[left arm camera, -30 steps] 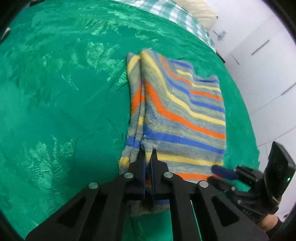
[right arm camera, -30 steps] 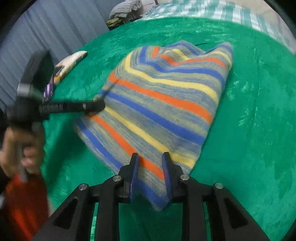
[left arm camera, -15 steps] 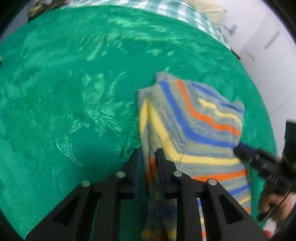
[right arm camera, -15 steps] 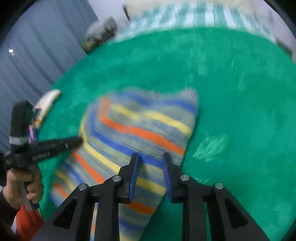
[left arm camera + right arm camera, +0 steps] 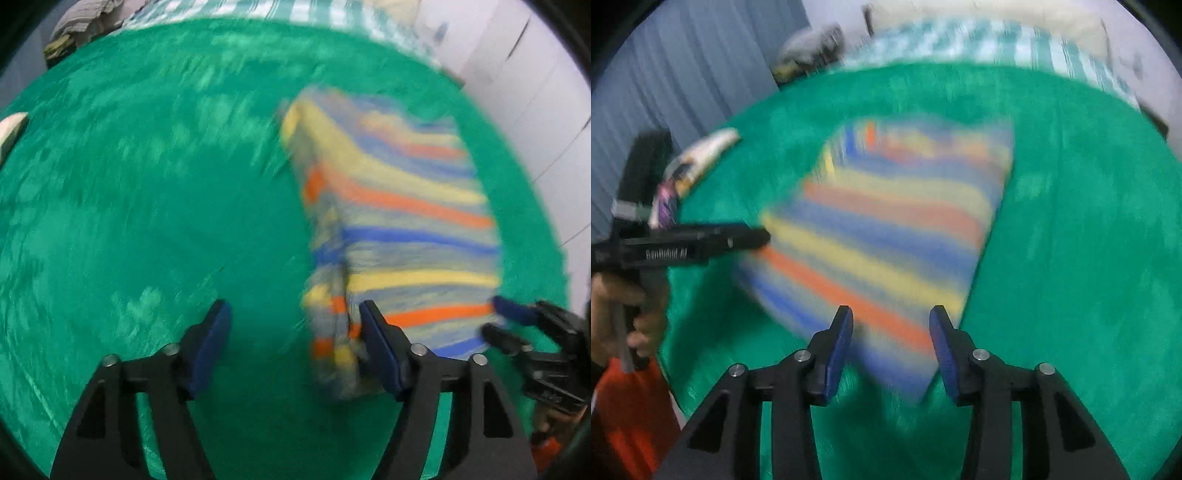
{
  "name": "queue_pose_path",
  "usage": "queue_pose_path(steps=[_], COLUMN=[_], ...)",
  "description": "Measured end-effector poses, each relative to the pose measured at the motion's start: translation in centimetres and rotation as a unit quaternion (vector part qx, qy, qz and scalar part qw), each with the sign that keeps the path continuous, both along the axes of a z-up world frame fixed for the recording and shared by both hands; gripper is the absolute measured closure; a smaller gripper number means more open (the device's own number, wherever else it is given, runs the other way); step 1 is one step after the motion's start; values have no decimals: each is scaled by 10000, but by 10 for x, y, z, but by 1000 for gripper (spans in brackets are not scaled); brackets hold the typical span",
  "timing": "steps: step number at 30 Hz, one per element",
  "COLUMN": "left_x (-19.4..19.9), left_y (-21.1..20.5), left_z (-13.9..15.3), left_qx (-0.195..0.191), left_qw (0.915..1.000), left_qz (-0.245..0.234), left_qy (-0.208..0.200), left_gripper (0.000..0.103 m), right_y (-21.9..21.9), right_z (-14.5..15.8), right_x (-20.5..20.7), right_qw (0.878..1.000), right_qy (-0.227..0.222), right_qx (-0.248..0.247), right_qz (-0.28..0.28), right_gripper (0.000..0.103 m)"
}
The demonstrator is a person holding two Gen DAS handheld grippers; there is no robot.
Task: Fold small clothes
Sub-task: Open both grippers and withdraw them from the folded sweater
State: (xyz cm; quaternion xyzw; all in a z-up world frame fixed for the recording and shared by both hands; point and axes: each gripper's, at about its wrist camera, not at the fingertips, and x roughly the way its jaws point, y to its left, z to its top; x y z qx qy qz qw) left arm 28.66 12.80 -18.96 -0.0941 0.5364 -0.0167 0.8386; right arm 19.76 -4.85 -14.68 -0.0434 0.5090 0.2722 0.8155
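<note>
A knitted garment (image 5: 399,229) with blue, orange and yellow stripes lies folded on the green blanket (image 5: 147,206); both views are blurred. My left gripper (image 5: 293,314) is opening wide. The garment's near left corner lies loose by its right finger (image 5: 376,343), and the pads do not press on it. My right gripper (image 5: 892,317) is opening too, with the garment's (image 5: 886,229) near right corner lying between and under its spread fingers. Each gripper shows in the other's view: the right gripper (image 5: 504,319) at the garment's right corner, the left gripper (image 5: 753,238) at its left edge.
Checked bedding (image 5: 258,9) and a heap of grey clothes (image 5: 85,18) lie beyond the blanket. A pale printed object (image 5: 701,155) rests near the blanket's left edge. White cupboard doors (image 5: 524,92) stand to the right. A hand (image 5: 624,314) and red sleeve (image 5: 631,413) hold the left gripper.
Both grippers were shut on the garment's near edge and carried it; now both stand open and the cloth has dropped flat onto the blanket.
</note>
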Motion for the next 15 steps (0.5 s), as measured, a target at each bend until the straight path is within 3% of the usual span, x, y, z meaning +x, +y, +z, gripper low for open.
queue_pose_path(steps=[1,3,5,8,12,15], left_x=[-6,-27,-50,-88,-126,-128], left_y=[1,4,7,1,-14,-25], left_z=[4,20,32,45,38,22], left_qx=[27,228,159,193,438,540], left_qw=[10000,9994,9992,9984,9972,9972], left_qz=[28,241,257,217,206,229], left_qy=[-61,-119,-275,-477,-568,-455], left_gripper=[29,22,15,9,9,9], right_y=[-1,-2,-10,-24,-41,-45], right_z=[-6,6,23,35,32,29], right_x=[-9,-23,-42,-68,-107,-126], right_qw=[9999,9995,9988,9968,9930,9909], right_qy=[-20,-135,-145,-292,-394,-517], right_qx=[-45,-21,181,215,108,-112], right_qz=[-150,-294,-443,-717,-1110,-1240], right_gripper=[59,59,55,16,14,14])
